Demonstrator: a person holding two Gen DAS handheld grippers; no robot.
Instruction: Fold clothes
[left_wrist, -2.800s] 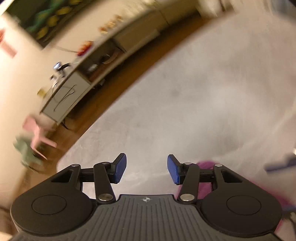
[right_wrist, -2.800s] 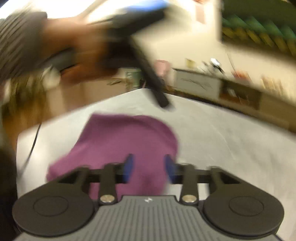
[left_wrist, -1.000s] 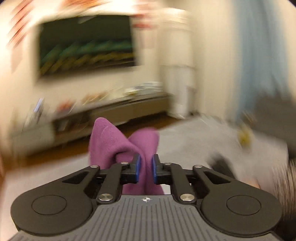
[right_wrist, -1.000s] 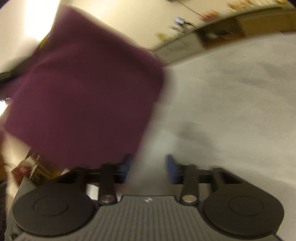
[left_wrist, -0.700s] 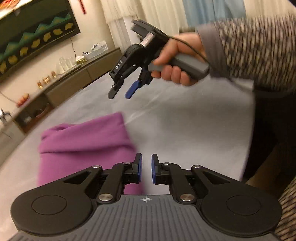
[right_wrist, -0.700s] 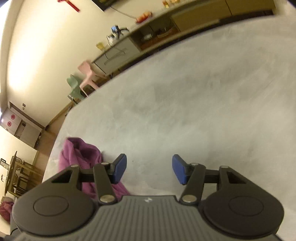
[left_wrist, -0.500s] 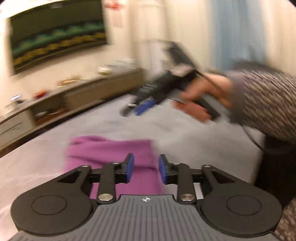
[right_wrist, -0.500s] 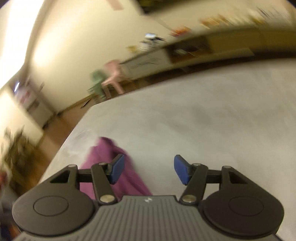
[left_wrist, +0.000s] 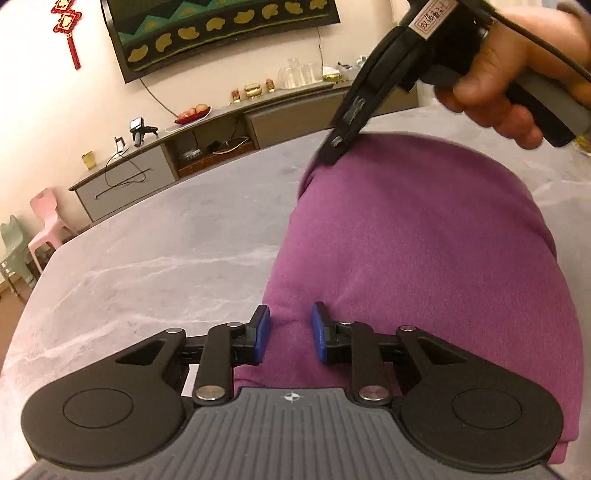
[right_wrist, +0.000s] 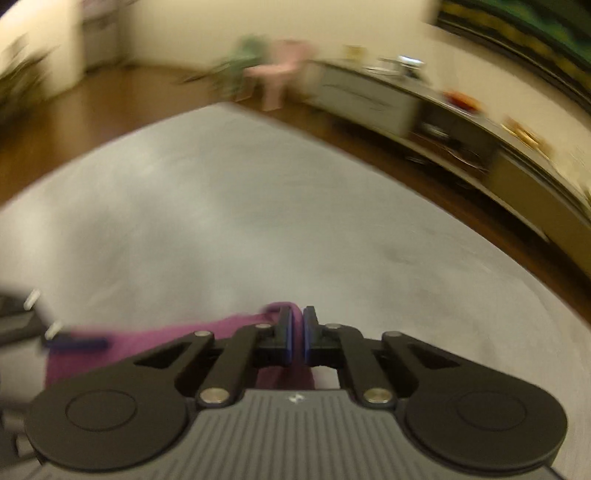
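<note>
Purple garment (left_wrist: 424, 240) edge in right gripper (right_wrist: 297, 334)

The purple garment (left_wrist: 424, 243) lies folded on the grey marbled table (left_wrist: 155, 258) — a smooth, rounded bundle. Its far corner is lifted slightly.

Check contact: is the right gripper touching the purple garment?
Touching. The right wrist view shows the right gripper with jaws closed on a fold of the purple garment; the left wrist view shows its tip pinching the garment's far corner.

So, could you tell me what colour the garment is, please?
Plain purple; the garment shows best in the left wrist view.
</note>
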